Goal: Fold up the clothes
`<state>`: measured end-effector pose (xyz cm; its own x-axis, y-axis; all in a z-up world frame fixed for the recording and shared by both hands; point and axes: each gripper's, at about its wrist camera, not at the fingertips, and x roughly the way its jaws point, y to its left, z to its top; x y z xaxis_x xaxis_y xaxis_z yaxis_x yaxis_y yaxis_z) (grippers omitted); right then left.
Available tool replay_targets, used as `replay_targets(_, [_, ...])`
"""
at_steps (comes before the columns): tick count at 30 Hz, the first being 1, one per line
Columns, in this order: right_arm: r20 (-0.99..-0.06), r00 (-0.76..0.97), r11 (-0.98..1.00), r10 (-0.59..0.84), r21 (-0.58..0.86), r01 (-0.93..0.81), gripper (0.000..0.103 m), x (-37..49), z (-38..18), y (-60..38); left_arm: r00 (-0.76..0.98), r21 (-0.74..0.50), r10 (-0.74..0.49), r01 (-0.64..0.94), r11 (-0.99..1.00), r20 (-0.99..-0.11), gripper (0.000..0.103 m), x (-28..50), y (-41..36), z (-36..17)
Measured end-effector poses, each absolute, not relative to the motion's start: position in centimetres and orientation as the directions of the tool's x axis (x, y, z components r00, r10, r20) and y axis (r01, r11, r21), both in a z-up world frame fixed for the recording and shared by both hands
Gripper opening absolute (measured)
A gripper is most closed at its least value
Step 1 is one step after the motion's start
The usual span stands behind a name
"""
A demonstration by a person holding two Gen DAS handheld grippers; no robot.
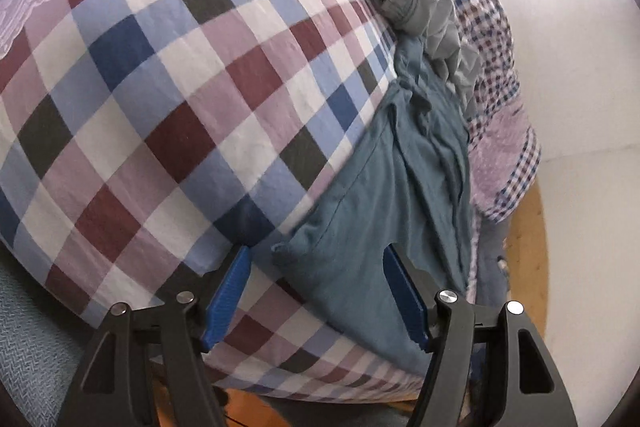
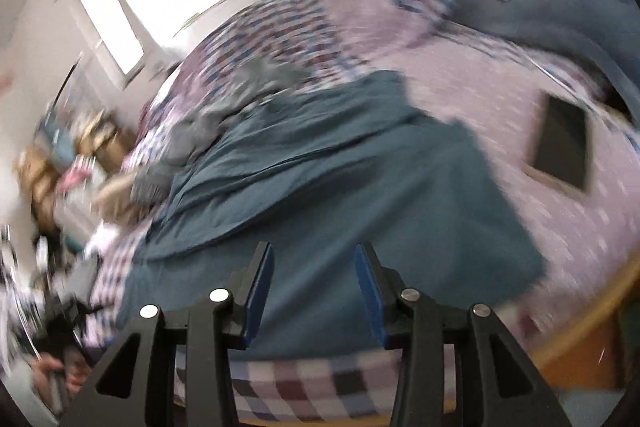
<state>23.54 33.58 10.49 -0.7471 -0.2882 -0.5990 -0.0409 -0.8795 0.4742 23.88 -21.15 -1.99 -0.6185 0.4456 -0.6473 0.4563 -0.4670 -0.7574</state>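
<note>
Now both grippers, left [image 1: 316, 291] and right [image 2: 314, 291], are gaping wide over the teal shirt [image 1: 384, 195], gripping nothing; checked bed [image 1: 168, 99] lying bare leftward

no readable text, labels, brands or numbers anywhere; right wrist view too blurred to tell.

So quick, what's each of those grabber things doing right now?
Left gripper: open, holding nothing, teal garment edge between its fingers.
Right gripper: open, empty, over the garment.
</note>
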Motion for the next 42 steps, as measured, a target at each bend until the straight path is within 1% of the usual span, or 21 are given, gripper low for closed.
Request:
replay_targets(1, [-0.6, -0.754, -0.861, -0.266, 0.5, -0.094, 0.045, 24.0, 10.4, 35.3, -0.624, -0.763, 0.446, 0.458, -0.456, -0.642, 0.07, 23.9, -21.2, -2.0])
replay_targets(3, [-0.602, -0.76, -0.802, -0.244, 0.566, -0.19, 0.047, 24.9, 9.6, 38.4, -0.629, -0.763, 0.438, 0.466, -0.449, -0.642, 0.06, 23.9, -21.4, -1.9])
replay_targets(5, [-0.605, -0.76, -0.727, -0.237, 0.629, -0.274, 0.048, 25.8, 8.5, 41.4, -0.632, -0.758, 0.428, 0.47, -0.451, -0.646, 0.034, 24.0, -21.4, -1.6])
replay_targets(6, [-0.609, -0.755, -0.703, -0.243, 0.647, -0.296, 0.047, 25.9, 7.8, 42.2, -0.635, -0.763, 0.43, 0.467, -0.447, -0.641, 0.031, 24.0, -21.4, -1.6])
replay_targets(12, [-0.636, -0.72, -0.625, -0.279, 0.689, -0.367, 0.048, 25.9, 5.0, 44.4, -0.654, -0.787, 0.446, 0.445, -0.427, -0.611, 0.031, 24.0, -21.4, -1.0])
replay_targets(16, [-0.602, -0.732, -0.567, -0.318, 0.74, -0.362, 0.048, 25.3, 3.8, 45.0, -0.674, -0.802, 0.444, 0.43, -0.414, -0.591, 0.031, 24.1, -21.3, -0.8])
replay_targets(21, [-0.587, -0.74, -0.564, -0.328, 0.75, -0.345, 0.048, 23.8, 3.3, 44.9, -0.681, -0.804, 0.438, 0.425, -0.416, -0.587, 0.031, 24.0, -21.1, -0.8])
replay_targets(26, [-0.537, -0.77, -0.507, -0.345, 0.797, -0.328, 0.048, 23.5, 2.8, 45.3, -0.706, -0.816, 0.423, 0.415, -0.402, -0.568, 0.031, 24.4, -21.4, -0.6])
replay_targets(28, [-0.521, -0.779, -0.507, -0.349, 0.804, -0.311, 0.048, 23.5, 3.1, 45.1, -0.717, -0.825, 0.423, 0.403, -0.396, -0.554, 0.031, 24.5, -21.5, -0.6])
replay_targets(30, [-0.522, -0.777, -0.53, -0.351, 0.795, -0.295, 0.048, 23.4, 3.6, 44.7, -0.712, -0.821, 0.425, 0.404, -0.403, -0.559, 0.031, 24.4, -21.4, -0.7])
replay_targets(32, [-0.537, -0.769, -0.574, -0.346, 0.77, -0.279, 0.048, 23.0, 4.1, 44.2, -0.702, -0.814, 0.427, 0.409, -0.413, -0.569, 0.031, 24.3, -21.2, -0.9])
replay_targets(35, [-0.576, -0.744, -0.625, -0.34, 0.729, -0.279, 0.047, 22.3, 4.2, 43.3, -0.656, -0.788, 0.447, 0.435, -0.435, -0.608, 0.031, 23.5, -20.4, -1.8])
replay_targets(36, [-0.583, -0.741, -0.637, -0.334, 0.719, -0.278, 0.045, 22.3, 4.3, 43.2, -0.639, -0.78, 0.454, 0.444, -0.442, -0.621, 0.031, 23.2, -20.2, -2.1])
replay_targets(37, [-0.592, -0.737, -0.656, -0.326, 0.703, -0.275, 0.037, 22.2, 4.5, 43.1, -0.632, -0.772, 0.451, 0.447, -0.452, -0.63, 0.031, 23.0, -20.0, -2.1])
replay_targets(38, [-0.602, -0.733, -0.674, -0.317, 0.687, -0.273, 0.013, 22.1, 4.7, 42.9, -0.634, -0.766, 0.441, 0.445, -0.464, -0.635, 0.031, 22.9, -20.0, -2.0])
replay_targets(39, [-0.614, -0.727, -0.693, -0.307, 0.668, -0.272, 0.003, 22.1, 4.9, 42.8, -0.636, -0.76, 0.43, 0.444, -0.475, -0.641, 0.031, 22.8, -19.9, -1.9])
replay_targets(41, [-0.613, -0.735, -0.71, -0.292, 0.653, -0.263, 0.003, 22.4, 5.5, 42.7, -0.639, -0.749, 0.413, 0.441, -0.495, -0.649, 0.009, 22.6, -19.8, -1.7])
replay_targets(42, [-0.605, -0.743, -0.713, -0.286, 0.652, -0.257, 0.003, 22.7, 5.9, 42.8, -0.639, -0.747, 0.411, 0.439, -0.5, -0.651, 0.007, 22.6, -19.7, -1.6])
